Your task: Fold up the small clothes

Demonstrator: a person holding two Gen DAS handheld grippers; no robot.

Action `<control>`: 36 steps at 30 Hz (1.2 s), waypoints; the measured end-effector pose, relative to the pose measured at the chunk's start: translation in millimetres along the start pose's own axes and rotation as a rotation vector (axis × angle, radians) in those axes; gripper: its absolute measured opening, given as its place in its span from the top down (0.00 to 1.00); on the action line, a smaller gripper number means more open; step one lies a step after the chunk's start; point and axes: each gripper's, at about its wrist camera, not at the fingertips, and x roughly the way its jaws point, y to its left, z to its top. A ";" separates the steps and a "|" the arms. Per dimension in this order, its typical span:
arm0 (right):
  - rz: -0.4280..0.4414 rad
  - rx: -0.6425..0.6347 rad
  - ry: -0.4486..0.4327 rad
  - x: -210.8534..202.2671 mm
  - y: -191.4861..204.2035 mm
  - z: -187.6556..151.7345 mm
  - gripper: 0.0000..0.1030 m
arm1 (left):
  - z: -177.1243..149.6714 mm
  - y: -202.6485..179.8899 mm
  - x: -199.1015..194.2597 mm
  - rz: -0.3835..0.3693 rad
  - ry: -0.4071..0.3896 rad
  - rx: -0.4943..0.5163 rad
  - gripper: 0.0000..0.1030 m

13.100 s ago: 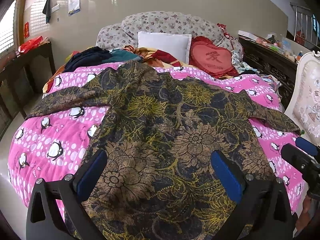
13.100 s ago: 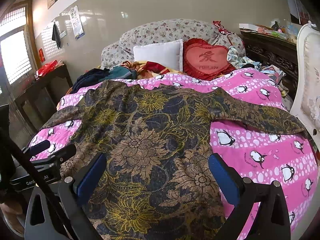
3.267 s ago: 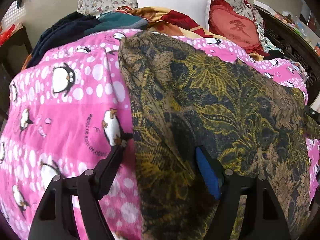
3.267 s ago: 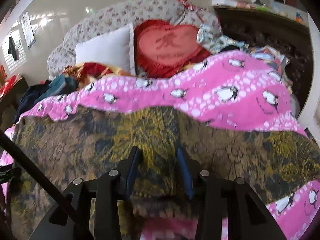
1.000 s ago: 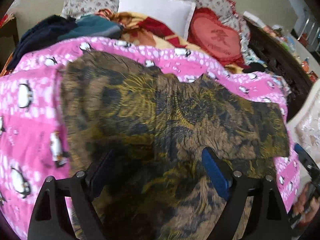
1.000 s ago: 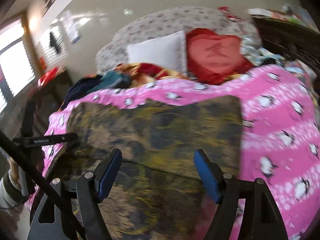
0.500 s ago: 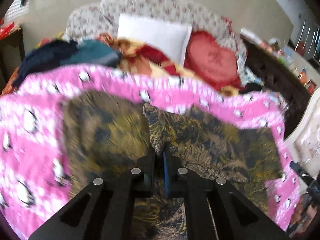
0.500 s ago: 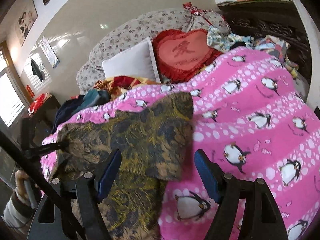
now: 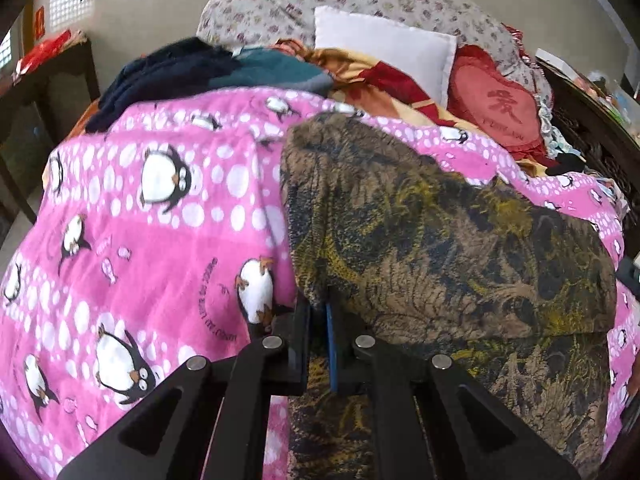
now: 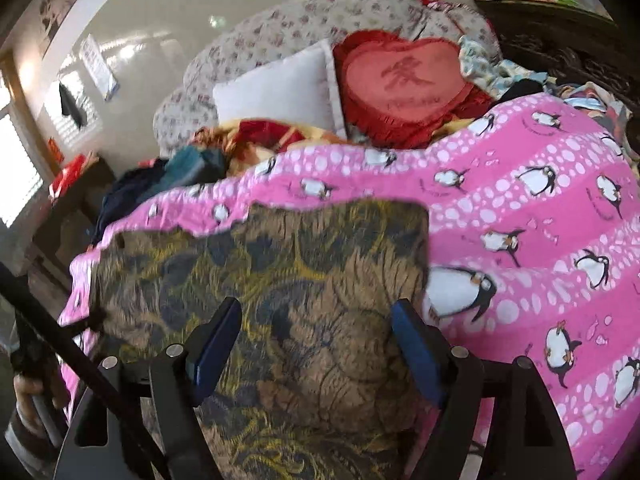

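Left tool (image 9: pixel 318 320) has just snapped shut on the floral garment's (image 9: pixel 440 240) near-left edge at the bottom centre, so another fold looks ready to be drawn across. Right tool (image 10: pixel 316 344) hangs wide over the garment's lower middle, gripping nothing. Beyond, the folded garment lies on the pink penguin blanket (image 9: pixel 160 240); pillows behind.

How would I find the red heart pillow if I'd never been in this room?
Look at the bed with the pink penguin blanket, then up to its head end, where the pillows lean. Right beside the plain white pillow sits the heart pillow: the only red one, heart-shaped, with a frilly edge and a character on its front.
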 end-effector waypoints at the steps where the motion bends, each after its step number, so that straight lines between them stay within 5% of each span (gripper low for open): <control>1: -0.029 0.001 -0.019 -2.1 -2.2 4.3 0.20 | 1.4 -0.7 -1.7 -0.002 -0.004 0.005 0.94; 6: -0.160 -0.009 0.053 30.5 -17.4 20.2 0.21 | 3.9 4.3 4.5 0.007 0.010 0.002 0.94; 7: -0.163 -0.035 0.091 43.1 -17.6 20.5 0.34 | 4.2 3.7 6.3 0.009 0.011 0.000 0.94; 8: -0.173 -0.084 0.106 51.7 -14.4 21.6 0.72 | 5.2 2.3 7.6 0.008 0.013 -0.002 0.94; 11: -0.252 -0.174 0.046 52.4 -3.1 22.3 0.87 | 6.7 -1.6 12.4 0.016 0.015 0.007 0.94; 14: -0.297 -0.162 0.058 66.9 -9.5 23.3 0.87 | 6.2 -1.4 18.5 0.013 0.026 -0.002 0.92; 18: -0.303 -0.103 0.044 56.6 -19.0 24.8 0.77 | 2.1 4.8 8.6 0.022 0.022 0.002 0.75; 22: -0.228 -0.073 0.007 17.3 -13.8 19.1 0.73 | 1.1 11.4 -10.4 0.008 -0.003 -0.010 0.56; 27: -0.146 -0.190 0.027 -5.9 17.9 -8.5 0.70 | 12.0 -1.1 -17.2 -0.005 -0.057 -0.014 0.40; 36: -0.222 -0.247 0.154 14.4 5.9 -58.6 0.71 | 9.0 -4.1 33.9 0.004 0.056 -0.047 0.35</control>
